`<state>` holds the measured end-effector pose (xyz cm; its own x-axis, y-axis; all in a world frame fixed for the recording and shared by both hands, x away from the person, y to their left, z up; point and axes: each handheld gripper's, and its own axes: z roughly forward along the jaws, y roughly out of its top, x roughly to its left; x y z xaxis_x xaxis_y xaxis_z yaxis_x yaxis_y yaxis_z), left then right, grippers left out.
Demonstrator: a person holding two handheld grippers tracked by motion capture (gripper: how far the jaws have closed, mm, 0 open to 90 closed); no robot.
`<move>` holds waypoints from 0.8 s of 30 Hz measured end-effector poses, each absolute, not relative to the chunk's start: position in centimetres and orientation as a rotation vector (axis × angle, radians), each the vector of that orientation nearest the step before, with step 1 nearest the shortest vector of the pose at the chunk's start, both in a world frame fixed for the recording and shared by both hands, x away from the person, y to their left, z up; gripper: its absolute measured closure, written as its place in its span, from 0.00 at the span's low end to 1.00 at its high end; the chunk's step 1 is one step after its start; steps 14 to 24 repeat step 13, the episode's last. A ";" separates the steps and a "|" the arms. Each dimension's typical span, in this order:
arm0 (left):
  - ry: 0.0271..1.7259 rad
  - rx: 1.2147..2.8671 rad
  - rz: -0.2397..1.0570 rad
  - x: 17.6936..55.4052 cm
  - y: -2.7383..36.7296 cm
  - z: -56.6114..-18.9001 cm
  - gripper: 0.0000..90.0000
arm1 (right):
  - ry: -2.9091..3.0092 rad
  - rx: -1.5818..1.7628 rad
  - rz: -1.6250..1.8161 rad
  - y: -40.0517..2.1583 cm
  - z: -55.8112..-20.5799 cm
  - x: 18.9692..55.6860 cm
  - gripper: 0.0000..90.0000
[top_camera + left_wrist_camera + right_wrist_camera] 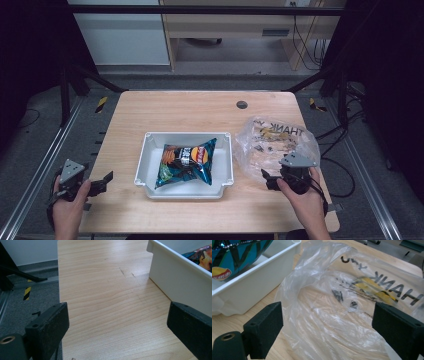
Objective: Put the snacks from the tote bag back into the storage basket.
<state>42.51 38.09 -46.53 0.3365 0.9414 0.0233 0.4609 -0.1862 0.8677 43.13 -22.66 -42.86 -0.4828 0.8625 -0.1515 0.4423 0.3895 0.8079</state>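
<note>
A clear plastic bag (276, 146) with dark "THANK YOU" print and a yellow mark is seen lying crumpled on the right part of the wooden surface (200, 107), just beside the right wall of a white tray (145, 150). The same bag (342, 305) is seen up close in the right gripper view, spread over the wood and reaching to the tray (257, 287). The right gripper (272, 180) is held by a hand (306, 202) at the near edge of the bag, pointed toward it. Its fingers (265, 328) are spread wide, with bag film lying between and ahead of them; the film is not pinched. Whether a pad touches the film cannot be told. A chip bag (187, 162), blue-green with an orange and yellow logo, is seen lying flat inside the tray, tilted corner to corner; part of it (234, 257) shows in the right gripper view. The left gripper (100, 182) is held by the other hand (67, 205) at the near left edge of the surface, well apart from the tray. Its fingers (50, 327) are spread wide over bare wood, nothing between them, with the tray wall (180, 285) just to one side. A dark round hole (242, 104) is noted at the far side of the surface.
</note>
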 end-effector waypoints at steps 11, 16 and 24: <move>1.227 1.810 0.756 42.8 38.0 -46.4 0.04 | 2.167 1.044 0.850 -21.2 -45.7 42.6 0.11; 1.221 1.816 0.756 42.9 37.9 -46.4 0.04 | 2.148 1.031 0.856 -21.2 -45.6 42.4 0.10; 1.221 1.816 0.756 42.9 37.9 -46.4 0.04 | 2.148 1.031 0.856 -21.2 -45.6 42.4 0.10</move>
